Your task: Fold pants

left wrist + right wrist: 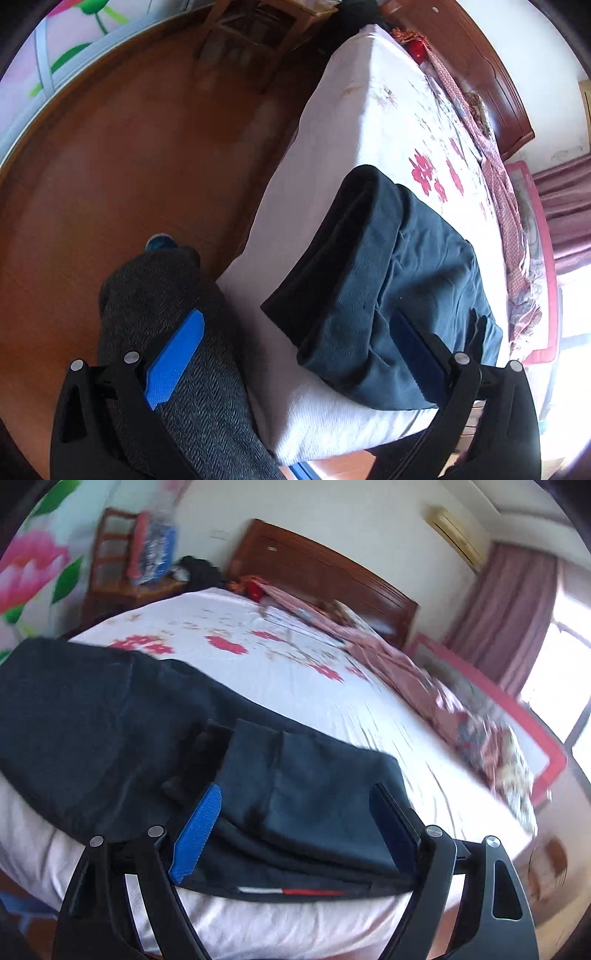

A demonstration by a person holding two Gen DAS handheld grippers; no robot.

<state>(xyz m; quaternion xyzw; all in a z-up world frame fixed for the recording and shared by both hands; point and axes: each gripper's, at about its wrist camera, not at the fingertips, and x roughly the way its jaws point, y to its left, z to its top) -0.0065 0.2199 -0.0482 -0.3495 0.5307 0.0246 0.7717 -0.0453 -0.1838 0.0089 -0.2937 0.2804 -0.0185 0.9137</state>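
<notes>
My left gripper (295,354) hangs wide open over the bed (354,122) corner; folded dark pants (388,280) lie there, my leg (177,332) beside it.

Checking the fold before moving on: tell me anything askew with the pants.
The dark pants lie folded at the bed's corner, but the layers are staggered, not edge to edge, and one corner overhangs the mattress side.
</notes>
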